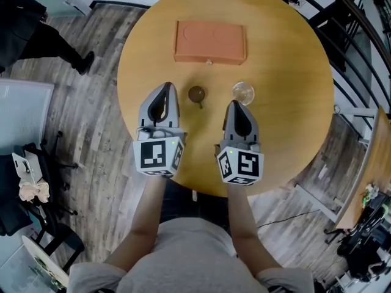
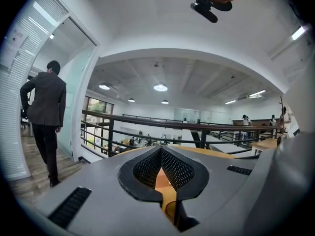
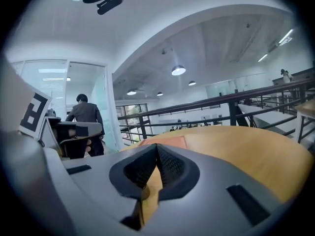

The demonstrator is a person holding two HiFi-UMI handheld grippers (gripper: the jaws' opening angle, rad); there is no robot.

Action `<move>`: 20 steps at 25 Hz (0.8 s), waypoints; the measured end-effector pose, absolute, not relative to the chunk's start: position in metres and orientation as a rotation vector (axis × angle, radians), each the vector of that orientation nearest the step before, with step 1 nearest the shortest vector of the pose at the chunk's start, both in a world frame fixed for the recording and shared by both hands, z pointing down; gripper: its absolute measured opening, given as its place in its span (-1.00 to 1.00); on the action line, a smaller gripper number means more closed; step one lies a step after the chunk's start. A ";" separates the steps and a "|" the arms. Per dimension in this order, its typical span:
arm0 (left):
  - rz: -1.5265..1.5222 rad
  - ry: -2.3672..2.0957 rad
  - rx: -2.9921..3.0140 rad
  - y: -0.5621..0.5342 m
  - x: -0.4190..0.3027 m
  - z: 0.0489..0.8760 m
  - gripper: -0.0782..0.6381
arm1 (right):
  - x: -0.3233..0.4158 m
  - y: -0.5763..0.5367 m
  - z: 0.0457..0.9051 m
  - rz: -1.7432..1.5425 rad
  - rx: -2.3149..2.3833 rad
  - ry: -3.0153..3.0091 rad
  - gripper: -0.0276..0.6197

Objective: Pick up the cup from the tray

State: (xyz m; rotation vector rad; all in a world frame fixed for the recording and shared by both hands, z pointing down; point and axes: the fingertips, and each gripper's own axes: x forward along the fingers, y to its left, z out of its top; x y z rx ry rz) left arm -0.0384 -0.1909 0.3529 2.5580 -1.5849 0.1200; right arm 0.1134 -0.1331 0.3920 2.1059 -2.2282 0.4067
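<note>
An orange tray (image 1: 211,41) with two round hollows lies at the far side of the round wooden table (image 1: 293,121); nothing stands in it. A small brown cup (image 1: 197,94) and a clear glass cup (image 1: 242,93) stand on the table in front of the tray. My left gripper (image 1: 166,86) hovers just left of the brown cup, shut and empty, its tips meeting in the left gripper view (image 2: 161,149). Just in front of the glass cup is my right gripper (image 1: 234,103), also shut on nothing (image 3: 157,145). The tray (image 3: 166,141) shows beyond its jaws.
A person in a dark suit (image 2: 44,112) stands on the wood floor to the left, and shows in the right gripper view (image 3: 84,114) too. A metal railing (image 2: 197,128) runs behind the table. A chair and clutter (image 1: 30,182) sit at the left.
</note>
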 end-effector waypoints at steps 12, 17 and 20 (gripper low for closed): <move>0.118 -1.475 2.642 -0.180 -0.005 0.338 -0.77 | 0.129 -0.127 0.354 0.308 2.218 -2.203 -0.89; 0.119 -1.458 2.666 -0.180 0.001 0.333 -0.77 | 0.132 -0.130 0.340 0.242 2.235 -2.195 -0.89; 0.120 -1.456 2.668 -0.182 0.001 0.332 -0.77 | 0.133 -0.131 0.336 0.223 2.248 -2.182 -0.89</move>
